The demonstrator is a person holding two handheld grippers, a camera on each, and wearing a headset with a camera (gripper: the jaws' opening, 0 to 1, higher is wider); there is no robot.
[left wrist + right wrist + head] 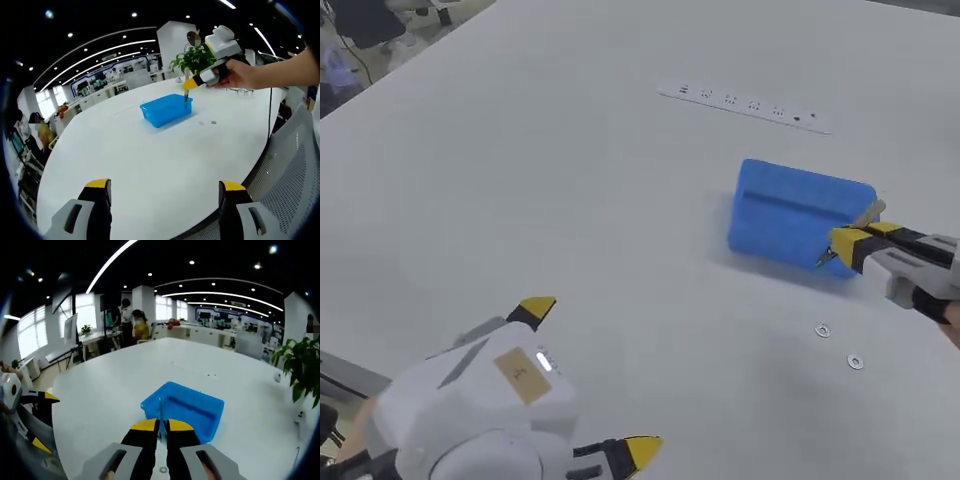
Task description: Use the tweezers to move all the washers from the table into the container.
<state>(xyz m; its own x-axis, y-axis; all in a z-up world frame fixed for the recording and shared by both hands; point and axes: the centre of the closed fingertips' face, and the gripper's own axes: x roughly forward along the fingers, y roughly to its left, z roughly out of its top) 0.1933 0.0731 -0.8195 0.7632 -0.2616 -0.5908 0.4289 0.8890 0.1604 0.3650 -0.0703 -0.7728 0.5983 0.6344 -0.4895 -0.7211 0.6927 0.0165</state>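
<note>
Washers (822, 330), small flat metal rings, lie two together on the white table (570, 200) in the head view, just in front of the blue rectangular plastic container (800, 215) and apart from it. The right gripper (850, 245) reaches in from the right, its tip at the container's near wall. The left gripper (590, 380) hovers low at the near edge with its jaws spread wide, holding nothing. A white power strip (745, 105) lies beyond.

In the left gripper view, the right gripper (192, 82) holds slim metal tweezers (186, 100) pointing down over the container (166, 109). One washer (213, 122) shows on the table nearby.

In the right gripper view, the yellow-tipped jaws are pinched together on the tweezers (160, 410), which point at the container's (200, 412) near rim.

Whether the tips carry a washer, or any lie inside, is too small to tell. I judge the job unfinished, with at least two washers left to move.
</note>
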